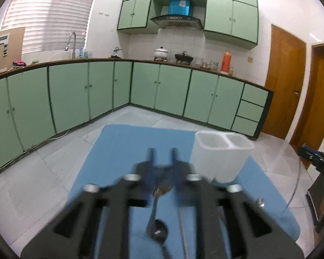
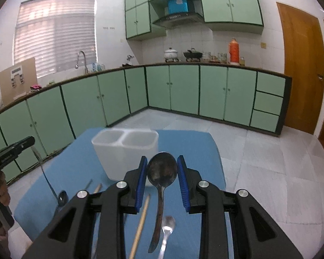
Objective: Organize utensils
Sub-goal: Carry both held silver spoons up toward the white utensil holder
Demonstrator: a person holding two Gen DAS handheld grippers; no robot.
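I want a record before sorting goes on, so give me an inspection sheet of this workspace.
Surface: blue mat on a glass table.
Job's things: white two-compartment holder, upright, nothing seen inside; big spoon, small spoon and chopstick lying on the mat; ladle hanging bowl-down.
Clutter: nothing seen.
Grippers: left gripper blurred, shut on the ladle's handle end; right gripper open, jaws either side of the big spoon's bowl.
Cables: one white cable on the floor by the cabinets.
Surroundings: green cabinets, counter with pots and an orange flask, wooden door.
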